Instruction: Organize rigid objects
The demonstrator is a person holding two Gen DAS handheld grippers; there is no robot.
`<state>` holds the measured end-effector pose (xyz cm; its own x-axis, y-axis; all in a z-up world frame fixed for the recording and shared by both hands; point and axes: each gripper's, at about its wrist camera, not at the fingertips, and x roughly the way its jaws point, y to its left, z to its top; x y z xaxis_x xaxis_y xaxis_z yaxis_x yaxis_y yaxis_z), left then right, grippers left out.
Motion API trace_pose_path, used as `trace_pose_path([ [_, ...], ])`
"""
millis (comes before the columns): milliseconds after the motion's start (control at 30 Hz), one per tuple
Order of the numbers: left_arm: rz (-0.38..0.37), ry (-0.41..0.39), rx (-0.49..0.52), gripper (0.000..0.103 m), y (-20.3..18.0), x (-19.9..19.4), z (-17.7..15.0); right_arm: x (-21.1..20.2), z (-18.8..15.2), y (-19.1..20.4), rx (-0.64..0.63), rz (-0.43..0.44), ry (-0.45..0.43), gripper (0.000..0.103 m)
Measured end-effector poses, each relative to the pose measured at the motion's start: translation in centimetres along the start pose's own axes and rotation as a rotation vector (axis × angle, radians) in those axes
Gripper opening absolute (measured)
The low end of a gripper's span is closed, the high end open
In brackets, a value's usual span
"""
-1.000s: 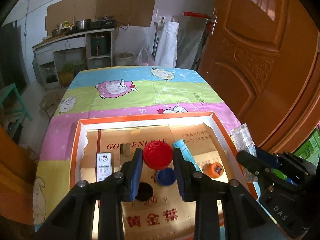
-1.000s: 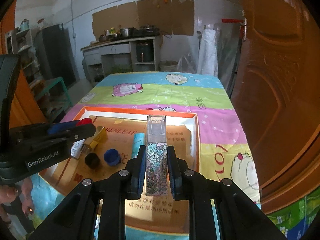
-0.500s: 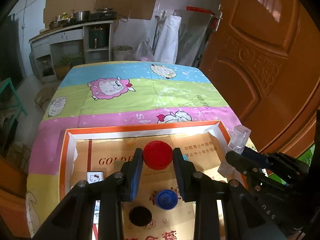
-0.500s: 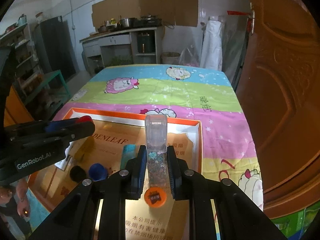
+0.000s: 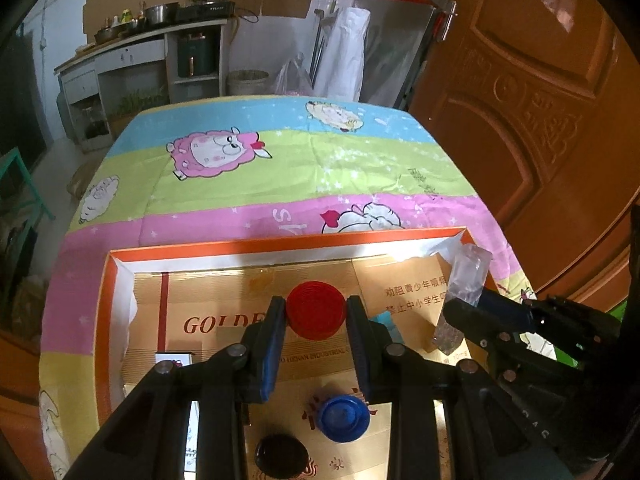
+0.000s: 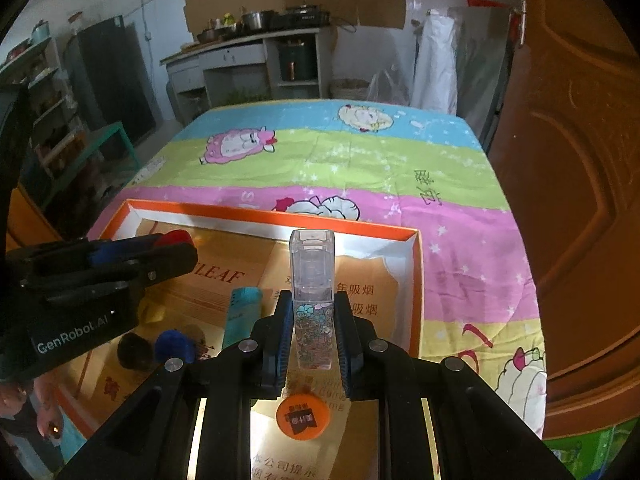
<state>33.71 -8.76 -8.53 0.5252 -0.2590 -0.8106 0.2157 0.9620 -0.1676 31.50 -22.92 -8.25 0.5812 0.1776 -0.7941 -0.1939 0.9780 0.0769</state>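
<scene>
My left gripper (image 5: pixel 316 316) is shut on a red round cap (image 5: pixel 316 310) and holds it above the orange-rimmed box lid (image 5: pixel 280 245). My right gripper (image 6: pixel 313 330) is shut on a clear flower-patterned bottle (image 6: pixel 313 304), held upright above the same lid (image 6: pixel 416 272). The bottle also shows in the left wrist view (image 5: pixel 464 292), and the red cap in the right wrist view (image 6: pixel 176 237). In the lid lie a blue cap (image 5: pixel 342 414), a black cap (image 5: pixel 280 456), an orange cap (image 6: pixel 302 416) and a teal lighter (image 6: pixel 242 312).
The lid lies on a table with a striped cartoon-sheep cloth (image 5: pixel 280 160). A small white card (image 5: pixel 174 360) lies in the lid's left part. A brown wooden door (image 5: pixel 520 100) stands close on the right. A kitchen counter (image 5: pixel 140 52) is at the back.
Both grippers have risen and moved toward the far side of the lid with their loads. The blue, black and orange caps now sit lower in view.
</scene>
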Motion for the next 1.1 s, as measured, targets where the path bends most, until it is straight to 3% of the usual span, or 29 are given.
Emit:
trace_pose_path([
  [733, 0.026, 0.073, 0.009, 0.031, 0.0, 3.4, -0.1, 3.2, 0.3, -0.5, 0.011, 0.003, 0.094, 0.020],
  [1100, 0.023, 0.056, 0.022, 0.031, 0.1, 3.6, -0.3, 3.7, 0.2, -0.4, 0.007, 0.000, 0.115, 0.021],
])
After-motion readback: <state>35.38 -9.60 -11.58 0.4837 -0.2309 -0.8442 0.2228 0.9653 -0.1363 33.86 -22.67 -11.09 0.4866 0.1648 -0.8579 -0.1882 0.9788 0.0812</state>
